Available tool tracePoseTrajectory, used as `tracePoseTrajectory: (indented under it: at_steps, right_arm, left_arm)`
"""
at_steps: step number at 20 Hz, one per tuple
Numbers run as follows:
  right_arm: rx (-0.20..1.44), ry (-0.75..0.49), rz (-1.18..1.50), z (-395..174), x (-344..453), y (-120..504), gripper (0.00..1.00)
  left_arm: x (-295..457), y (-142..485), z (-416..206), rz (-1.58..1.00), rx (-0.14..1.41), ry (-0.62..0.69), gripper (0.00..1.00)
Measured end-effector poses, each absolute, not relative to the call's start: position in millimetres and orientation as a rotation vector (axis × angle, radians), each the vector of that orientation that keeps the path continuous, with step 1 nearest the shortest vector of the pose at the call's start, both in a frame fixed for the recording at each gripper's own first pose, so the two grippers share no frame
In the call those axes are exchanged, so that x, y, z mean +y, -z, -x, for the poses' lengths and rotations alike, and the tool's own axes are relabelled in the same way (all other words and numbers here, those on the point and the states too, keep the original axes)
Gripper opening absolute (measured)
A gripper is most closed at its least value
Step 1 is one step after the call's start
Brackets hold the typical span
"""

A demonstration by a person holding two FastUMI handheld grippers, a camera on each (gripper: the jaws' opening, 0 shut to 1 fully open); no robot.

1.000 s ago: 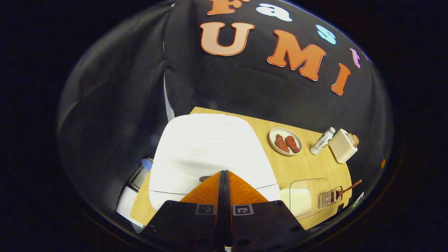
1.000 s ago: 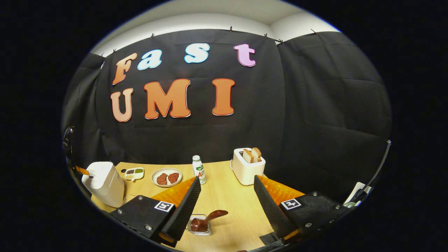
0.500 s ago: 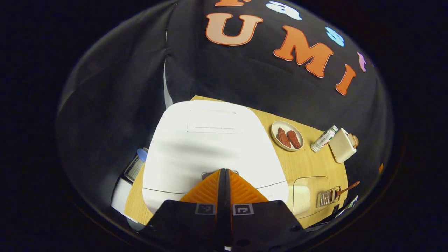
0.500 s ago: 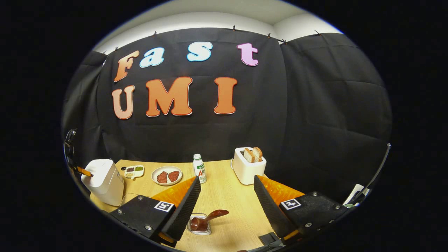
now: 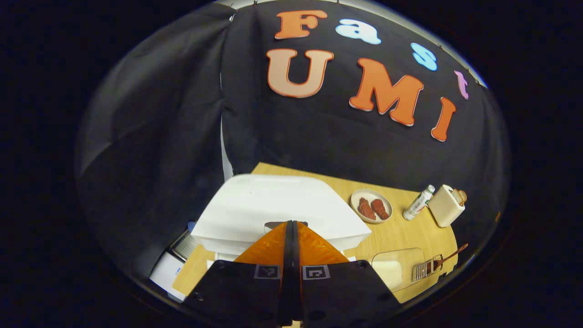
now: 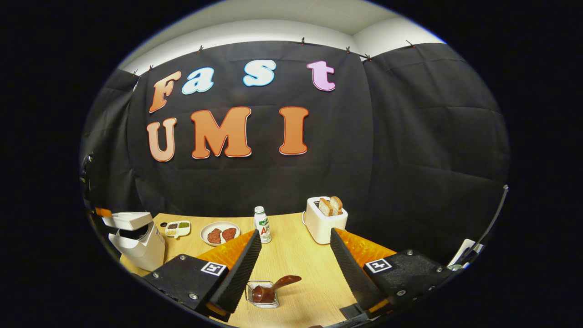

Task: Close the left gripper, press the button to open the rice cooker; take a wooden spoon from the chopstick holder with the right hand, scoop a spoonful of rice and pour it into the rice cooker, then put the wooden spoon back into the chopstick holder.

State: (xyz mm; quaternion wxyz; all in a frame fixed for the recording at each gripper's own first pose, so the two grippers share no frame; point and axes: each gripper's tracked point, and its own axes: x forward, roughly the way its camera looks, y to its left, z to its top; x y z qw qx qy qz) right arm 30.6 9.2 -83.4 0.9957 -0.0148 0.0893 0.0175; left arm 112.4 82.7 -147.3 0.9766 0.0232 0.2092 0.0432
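Observation:
The white rice cooker (image 5: 278, 205) stands at the table's left end with its lid (image 6: 127, 219) lifted ajar. My left gripper (image 5: 291, 223) is shut with nothing in it, its tips at the grey button (image 5: 278, 223) on the lid's front edge. The wooden spoon (image 6: 278, 284) stands bowl down in the clear chopstick holder (image 6: 263, 295), its handle leaning right. My right gripper (image 6: 294, 234) hangs open above and just behind the holder, apart from the spoon. A clear box of rice (image 5: 395, 269) sits between the cooker and the holder (image 5: 426, 269).
Along the back of the wooden table (image 6: 296, 259) stand a plate of meat (image 6: 220, 233), a small bottle (image 6: 262, 224) and a white toaster (image 6: 324, 219) with bread. A small sauce dish (image 6: 176, 228) lies beside the cooker. The black cloth wall closes in behind.
The cooker's lid has sprung up from shut to ajar. My left gripper, still shut, has tilted up and drawn back a little. The right gripper has barely shifted.

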Motion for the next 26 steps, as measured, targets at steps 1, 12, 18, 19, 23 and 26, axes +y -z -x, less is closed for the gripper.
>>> tracePoseTrajectory:
  at_steps: [1,12,18,19,23,26]
  right_arm:
    - [0.172,-0.04,0.018,-30,10,81,0.95]
    - [0.187,-0.047,-0.04,-41,13,109,0.95]
    - [0.246,-0.046,-0.121,-54,16,156,0.95]
    - [0.261,-0.043,-0.134,-56,16,165,0.95]
    - [0.32,-0.039,-0.191,-66,16,203,0.95]
    - [0.369,-0.036,-0.234,-73,20,229,0.95]
  left_arm:
    - [79,127,-105,-0.046,0.376,-0.089,0.04]
    - [28,34,-60,-0.077,0.094,-0.025,0.04]
    - [32,35,-59,-0.059,0.075,-0.045,0.05]
    - [37,32,-58,-0.066,0.066,-0.061,0.05]
    - [40,26,-49,-0.073,0.042,-0.078,0.46]
    - [40,24,-45,-0.058,0.019,-0.079,0.65]
